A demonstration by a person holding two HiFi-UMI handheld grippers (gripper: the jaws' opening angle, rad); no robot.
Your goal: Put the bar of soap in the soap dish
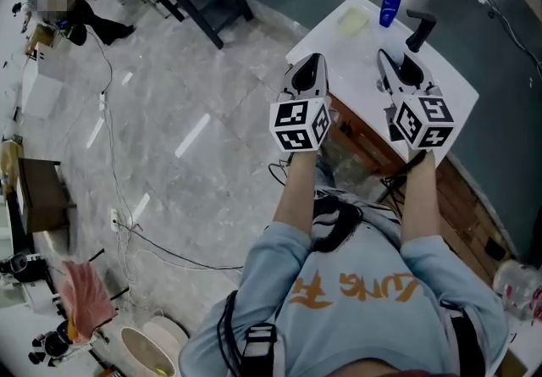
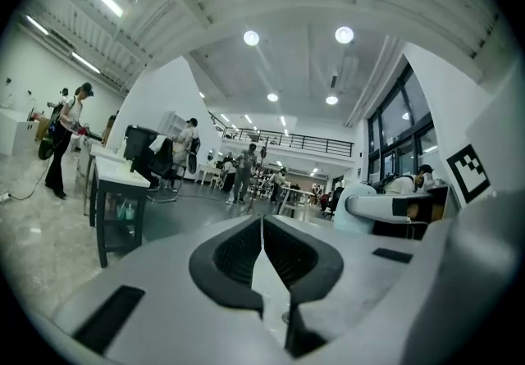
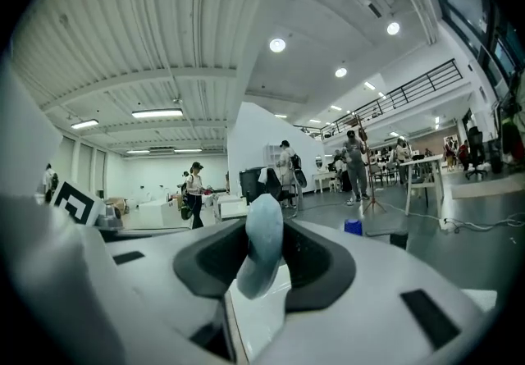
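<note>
- The bar of soap (image 3: 264, 232), pale blue, rounded and smooth, stands on edge in the right tongs (image 1: 396, 63), which are part-way open and pinch it.
- This looks like the carrying step. Next it must go over the soap dish (image 1: 353, 21) on the tabletop (image 1: 445, 83) and be lowered gently.
- The left tongs (image 2: 262, 228) are closed and empty.

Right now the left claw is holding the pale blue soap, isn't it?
Not quite: it is the right claw that holds the pale blue soap, as the right gripper view shows. The left claw is shut with nothing in it.
</note>
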